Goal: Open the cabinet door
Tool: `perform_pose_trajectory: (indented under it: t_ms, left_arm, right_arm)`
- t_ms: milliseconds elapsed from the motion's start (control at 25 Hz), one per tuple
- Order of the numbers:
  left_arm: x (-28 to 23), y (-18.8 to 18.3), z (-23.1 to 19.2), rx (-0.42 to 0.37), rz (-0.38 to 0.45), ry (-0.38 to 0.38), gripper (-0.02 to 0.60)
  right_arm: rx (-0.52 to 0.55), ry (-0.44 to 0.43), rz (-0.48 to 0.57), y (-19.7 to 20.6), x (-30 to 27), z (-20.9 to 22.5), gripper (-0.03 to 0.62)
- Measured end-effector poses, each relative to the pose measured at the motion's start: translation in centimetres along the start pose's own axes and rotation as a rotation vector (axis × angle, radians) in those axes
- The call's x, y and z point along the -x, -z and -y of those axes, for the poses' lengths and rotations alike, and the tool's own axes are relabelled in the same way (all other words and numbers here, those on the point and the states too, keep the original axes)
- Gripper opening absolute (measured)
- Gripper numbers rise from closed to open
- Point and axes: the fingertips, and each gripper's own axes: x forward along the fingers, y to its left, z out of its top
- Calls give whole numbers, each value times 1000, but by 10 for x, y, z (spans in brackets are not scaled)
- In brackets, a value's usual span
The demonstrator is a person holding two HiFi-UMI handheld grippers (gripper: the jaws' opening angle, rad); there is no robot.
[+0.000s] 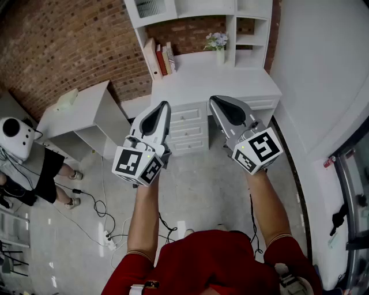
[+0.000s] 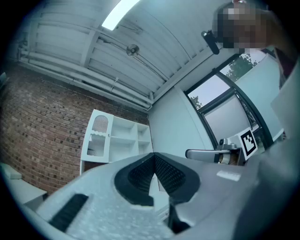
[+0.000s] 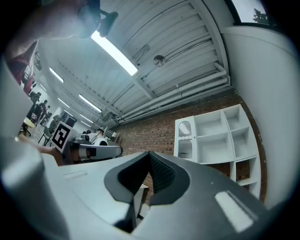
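The white desk hutch stands against the brick wall, and its cabinet door with a slatted arched panel is at the top left, closed. That door also shows in the left gripper view and in the right gripper view. My left gripper and right gripper are held side by side in front of the desk, well short of it and far below the door. Both have their jaws together with nothing between them, as seen at the left gripper and the right gripper.
Under the desktop is a stack of drawers. Books and a flower vase stand on the desk. A white side table is at the left, with a seated person beyond it. A power strip and cables lie on the floor.
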Motion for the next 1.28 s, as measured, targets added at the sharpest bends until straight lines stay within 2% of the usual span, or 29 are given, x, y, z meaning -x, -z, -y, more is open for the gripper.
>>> perform_pose_trajectory:
  t_ms: [360,680,880,1080,1280]
  left_arm:
    - [-23,1,18,-10,1,-23,2]
    - [-52,2,40,-39,2,-80,2]
    - [-73,11,53,-59,-24,-88,2]
    - [-97,20,35,-55,-26,-93,2]
    - [-121,33,-5,-58,-12,-93,2]
  right_arm:
    - [-18,-35,17,-1,22,27,9]
    - [-9,-21,38,-7,67,84,9]
    - [-29,-15,58,-3,78,114,9]
    - [-28,-31,50,11,61,132,9]
    - [-23,-38,57,23,20,153,9]
